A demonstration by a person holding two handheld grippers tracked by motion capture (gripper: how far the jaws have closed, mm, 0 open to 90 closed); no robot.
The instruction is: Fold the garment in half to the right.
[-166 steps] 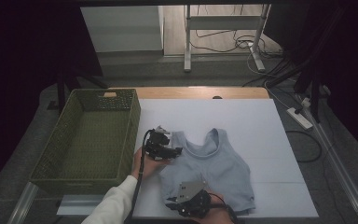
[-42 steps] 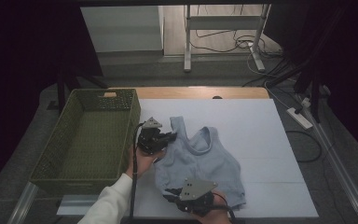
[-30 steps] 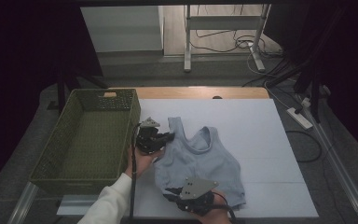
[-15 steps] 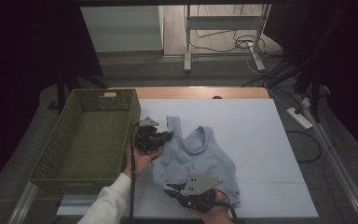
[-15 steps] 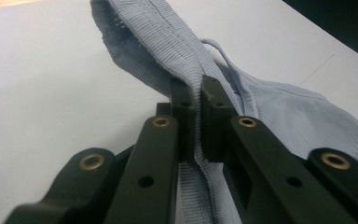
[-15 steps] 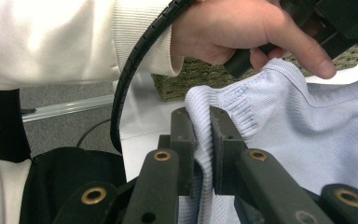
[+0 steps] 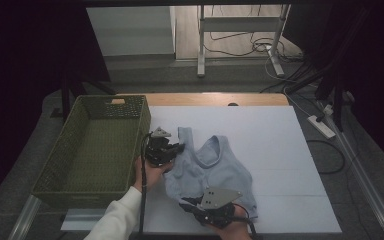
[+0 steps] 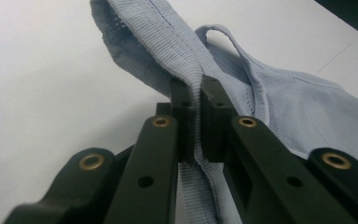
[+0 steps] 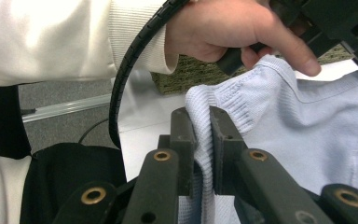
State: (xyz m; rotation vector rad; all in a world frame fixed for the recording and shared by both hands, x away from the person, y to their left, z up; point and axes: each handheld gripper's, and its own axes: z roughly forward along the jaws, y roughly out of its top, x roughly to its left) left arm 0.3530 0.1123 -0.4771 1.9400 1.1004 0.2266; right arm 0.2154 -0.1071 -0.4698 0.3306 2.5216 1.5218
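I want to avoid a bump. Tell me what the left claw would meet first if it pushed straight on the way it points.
Probably nothing solid: the left claw, shut on a strap of the pale blue ribbed knit top, points across the top toward bare white table. It would just drag the fabric along; depth beyond is unclear.

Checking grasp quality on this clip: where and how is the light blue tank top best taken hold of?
By its ribbed edges, as here: the left gripper pinches a shoulder strap of the tank top from the basket side, and the right gripper pinches the ribbed hem from the near edge. These thick bands probably slip less than the thin body fabric.
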